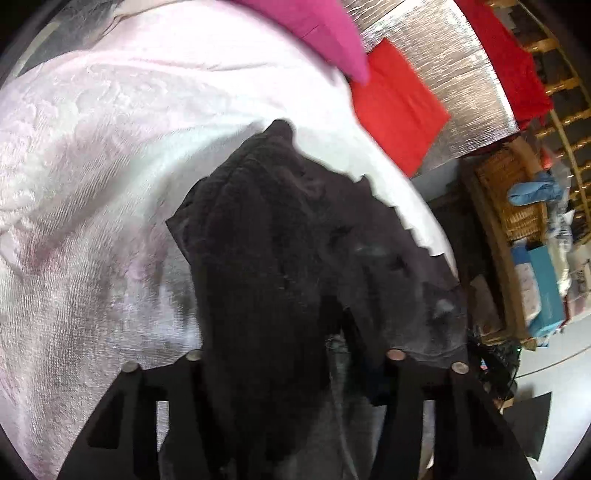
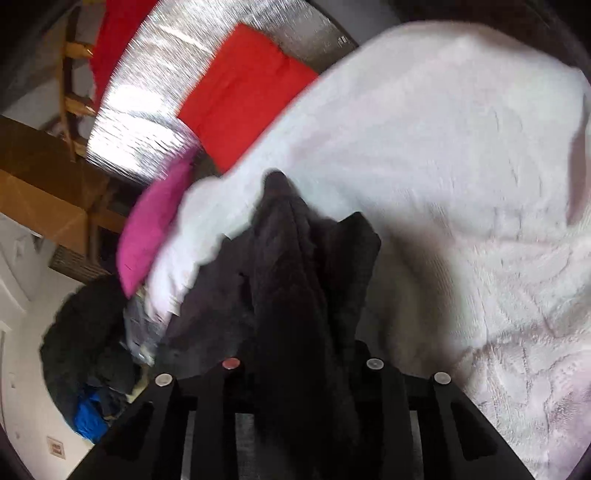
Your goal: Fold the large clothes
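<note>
Two grippers, one dark garment: left gripper (image 1: 291,354) and right gripper (image 2: 303,365) each clamped on a bunched fold of the black cloth (image 1: 273,236), fingers closed with fabric pinched between. Cloth rising forward from the jaws in thick ridges to a peak, held up above the pink towel (image 1: 92,184). Likely a large knit or fleece piece, soft and limp, heavy enough to sag, not slippery, not fragile. Best taken at hems or corners rather than mid-body, so the folds can shake out flat; present holds look bunched, exact part gripped impossible to tell.

Beneath and around the cloth, pink towel spread wide, textured and rumpled. Beyond the towel's far edge, a magenta cloth (image 1: 332,33), then a folded red cloth (image 1: 399,103) on a silver mat (image 1: 454,62). Past the mat, more red fabric (image 1: 517,62) and a wooden ladder-like frame (image 2: 74,74). Beside the towel in the right view, a dark clothes pile (image 2: 85,332) with a blue item on the floor. Beside the towel in the left view, a wicker basket (image 1: 509,195) and boxes. Motion blur throughout.
</note>
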`<state>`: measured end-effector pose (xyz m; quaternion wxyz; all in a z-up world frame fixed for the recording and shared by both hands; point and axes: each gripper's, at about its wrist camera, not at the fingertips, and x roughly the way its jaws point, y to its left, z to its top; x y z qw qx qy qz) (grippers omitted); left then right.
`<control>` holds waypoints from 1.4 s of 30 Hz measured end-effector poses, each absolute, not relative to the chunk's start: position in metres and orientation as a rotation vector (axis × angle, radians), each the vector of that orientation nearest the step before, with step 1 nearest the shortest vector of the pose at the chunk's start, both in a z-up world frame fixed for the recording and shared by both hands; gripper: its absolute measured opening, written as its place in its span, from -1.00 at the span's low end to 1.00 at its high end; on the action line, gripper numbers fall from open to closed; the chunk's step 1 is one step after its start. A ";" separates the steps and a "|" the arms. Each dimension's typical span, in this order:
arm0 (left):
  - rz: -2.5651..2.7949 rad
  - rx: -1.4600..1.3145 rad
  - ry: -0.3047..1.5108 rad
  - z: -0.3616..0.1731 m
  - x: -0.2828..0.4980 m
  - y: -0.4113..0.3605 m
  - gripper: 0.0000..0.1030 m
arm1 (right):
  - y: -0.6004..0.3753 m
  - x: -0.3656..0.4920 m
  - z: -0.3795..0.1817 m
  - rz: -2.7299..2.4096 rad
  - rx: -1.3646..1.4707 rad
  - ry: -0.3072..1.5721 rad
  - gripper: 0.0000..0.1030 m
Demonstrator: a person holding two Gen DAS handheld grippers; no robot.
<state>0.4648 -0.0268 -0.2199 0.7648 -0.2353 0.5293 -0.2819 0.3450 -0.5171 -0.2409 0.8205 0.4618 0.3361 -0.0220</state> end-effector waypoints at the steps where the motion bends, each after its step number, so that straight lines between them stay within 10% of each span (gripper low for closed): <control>1: -0.628 -0.512 1.132 -0.215 0.464 -0.028 -0.02 | -0.520 0.343 -0.234 -0.041 0.987 0.693 -0.40; 5: -0.550 -0.480 1.160 -0.221 0.465 -0.028 0.12 | -0.518 0.346 -0.241 -0.103 0.956 0.724 -0.35; 12: -0.408 -0.470 1.195 -0.221 0.460 -0.018 0.32 | -0.534 0.331 -0.253 -0.134 1.117 0.729 0.37; 25: -0.421 -0.408 0.990 -0.152 0.355 0.013 0.58 | -0.487 0.215 -0.182 -0.125 1.016 0.556 0.46; 42: -0.293 -0.805 1.110 -0.252 0.338 0.024 0.61 | -0.412 0.239 -0.276 -0.079 1.333 0.679 0.53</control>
